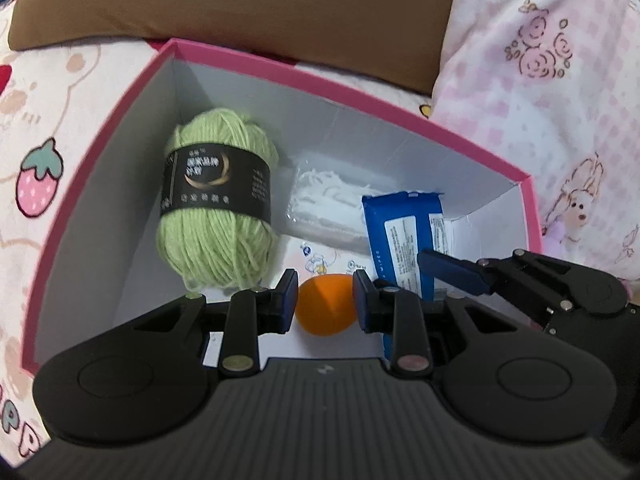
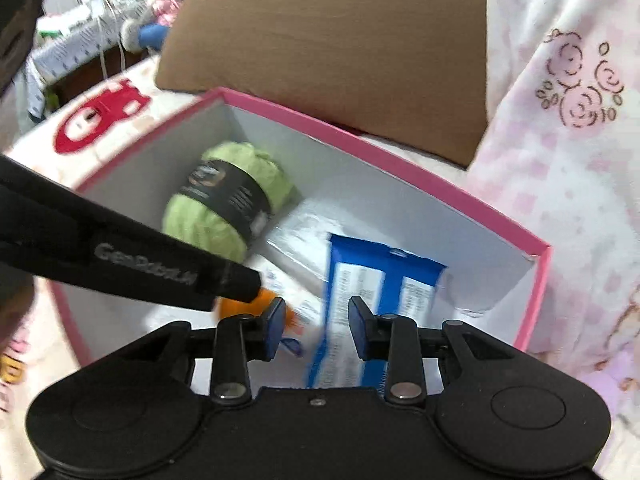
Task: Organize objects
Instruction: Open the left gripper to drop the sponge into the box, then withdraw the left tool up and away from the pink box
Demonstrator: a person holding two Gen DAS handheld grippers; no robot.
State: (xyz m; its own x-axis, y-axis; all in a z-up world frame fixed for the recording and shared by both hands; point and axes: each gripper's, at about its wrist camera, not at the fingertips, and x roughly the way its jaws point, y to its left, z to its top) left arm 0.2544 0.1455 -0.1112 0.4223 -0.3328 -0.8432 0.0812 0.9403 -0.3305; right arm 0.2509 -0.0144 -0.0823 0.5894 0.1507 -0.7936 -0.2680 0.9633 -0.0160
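A pink-rimmed white box (image 1: pixel 352 101) (image 2: pixel 400 169) sits on the bed. It holds a green yarn ball (image 1: pixel 218 216) (image 2: pixel 228 208), a clear bag of white stuff (image 1: pixel 328 204) and a blue packet (image 1: pixel 400 232) (image 2: pixel 380 268) standing tilted at the right. My left gripper (image 1: pixel 325 280) is low inside the box, shut on an orange egg-shaped sponge (image 1: pixel 326 314) (image 2: pixel 266 298). My right gripper (image 2: pixel 317 304) hovers over the blue packet with its jaws drawn narrow. The packet lies behind its fingers (image 1: pixel 452 272), and I see no pad pressing on it.
A printed flat card (image 1: pixel 320 260) lies on the box floor. A brown pillow (image 1: pixel 240 0) (image 2: pixel 320 40) stands behind the box and a pink floral blanket (image 1: pixel 540 80) rises at the right. Cartoon-print bedsheet (image 1: pixel 40 184) spreads to the left.
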